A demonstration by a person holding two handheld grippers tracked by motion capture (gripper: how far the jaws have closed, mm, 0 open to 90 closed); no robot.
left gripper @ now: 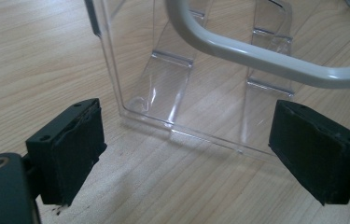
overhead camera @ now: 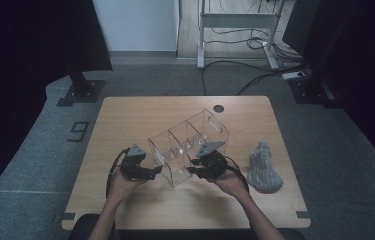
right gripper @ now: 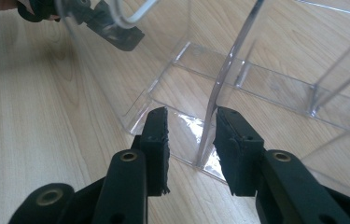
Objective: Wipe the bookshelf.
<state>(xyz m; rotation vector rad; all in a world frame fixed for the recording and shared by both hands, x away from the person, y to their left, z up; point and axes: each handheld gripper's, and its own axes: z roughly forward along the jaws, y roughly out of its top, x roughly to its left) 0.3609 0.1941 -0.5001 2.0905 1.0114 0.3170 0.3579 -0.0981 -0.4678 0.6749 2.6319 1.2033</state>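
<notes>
Black jaws of the right gripper [right gripper: 191, 135] straddle a side wall of the clear organizer [overhead camera: 189, 145] without pinching it yet; the left gripper [left gripper: 186, 154] stands spread before its end. Grasping remains; the grey cloth [overhead camera: 264, 167] lies untouched on the surface [overhead camera: 140, 112].

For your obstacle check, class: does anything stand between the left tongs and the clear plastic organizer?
Nothing visible does. The left tongs stand open, with bare table between them and the clear organizer.

High view overhead; tool views close, sharing clear organizer [overhead camera: 190, 150].
</notes>
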